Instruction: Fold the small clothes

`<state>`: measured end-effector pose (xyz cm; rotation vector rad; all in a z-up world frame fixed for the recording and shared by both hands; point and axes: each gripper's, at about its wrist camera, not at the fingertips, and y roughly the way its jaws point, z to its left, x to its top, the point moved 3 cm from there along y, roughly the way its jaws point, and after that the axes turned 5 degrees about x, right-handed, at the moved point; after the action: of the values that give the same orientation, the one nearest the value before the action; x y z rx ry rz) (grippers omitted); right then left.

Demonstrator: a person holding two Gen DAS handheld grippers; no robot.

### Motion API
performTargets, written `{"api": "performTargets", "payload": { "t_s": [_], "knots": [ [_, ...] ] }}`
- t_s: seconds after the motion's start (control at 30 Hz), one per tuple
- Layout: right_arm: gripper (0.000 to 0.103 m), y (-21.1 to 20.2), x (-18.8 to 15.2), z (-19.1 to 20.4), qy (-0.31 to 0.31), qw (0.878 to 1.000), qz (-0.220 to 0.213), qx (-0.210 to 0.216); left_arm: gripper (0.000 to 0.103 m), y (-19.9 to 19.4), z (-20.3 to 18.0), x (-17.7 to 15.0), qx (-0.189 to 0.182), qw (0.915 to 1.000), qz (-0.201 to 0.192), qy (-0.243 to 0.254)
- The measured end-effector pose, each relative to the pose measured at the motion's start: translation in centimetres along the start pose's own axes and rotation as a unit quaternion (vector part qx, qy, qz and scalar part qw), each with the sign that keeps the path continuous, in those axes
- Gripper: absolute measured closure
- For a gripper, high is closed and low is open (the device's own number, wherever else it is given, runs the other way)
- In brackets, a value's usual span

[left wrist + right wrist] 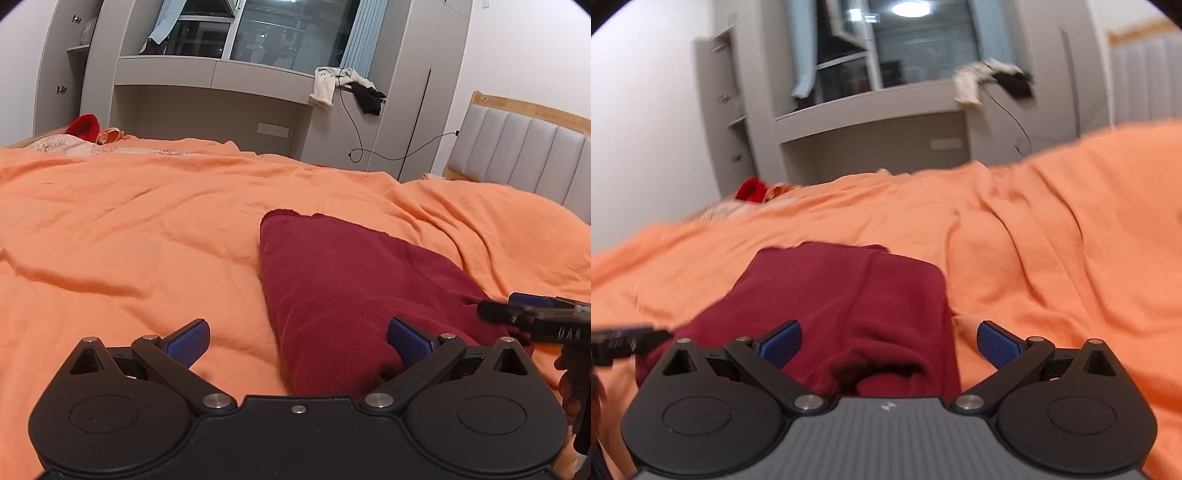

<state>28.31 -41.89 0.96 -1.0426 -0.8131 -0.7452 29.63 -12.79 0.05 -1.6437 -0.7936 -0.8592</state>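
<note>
Lettering "DAS" on right gripper (495,308), both grippers agape over maroon garment (332,280).

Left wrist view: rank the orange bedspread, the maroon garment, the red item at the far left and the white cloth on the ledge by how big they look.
1. orange bedspread
2. maroon garment
3. red item and white cloth: they look alike, and both are far off, so I won't rank them.

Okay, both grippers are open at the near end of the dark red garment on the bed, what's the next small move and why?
Probably ease both grippers down and close on the near edge of the dark red garment. The left gripper and right gripper are open and hold nothing, and the garment lies long on the orange bedspread with its bunched near end between them, so another fold toward the far end seems due.
</note>
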Motion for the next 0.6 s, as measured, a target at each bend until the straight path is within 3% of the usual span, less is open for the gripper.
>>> {"api": "performTargets", "payload": {
  "t_s": [0.2,0.37,0.6],
  "knots": [
    [0.0,2.1,0.3,-4.8,0.152,0.988,0.016,0.018,0.001,-0.2,1.3,1.1,-0.031,0.999,-0.005,-0.032],
    [0.027,3.7,-0.1,-6.1,0.199,0.979,0.034,0.029,0.001,1.2,2.8,2.6,-0.058,0.9962,0.008,-0.065],
    [0.055,5.1,-0.3,-4.8,0.175,0.982,0.057,0.046,0.001,6.5,2.9,2.0,-0.094,0.988,0.098,-0.074]
  ]
}}
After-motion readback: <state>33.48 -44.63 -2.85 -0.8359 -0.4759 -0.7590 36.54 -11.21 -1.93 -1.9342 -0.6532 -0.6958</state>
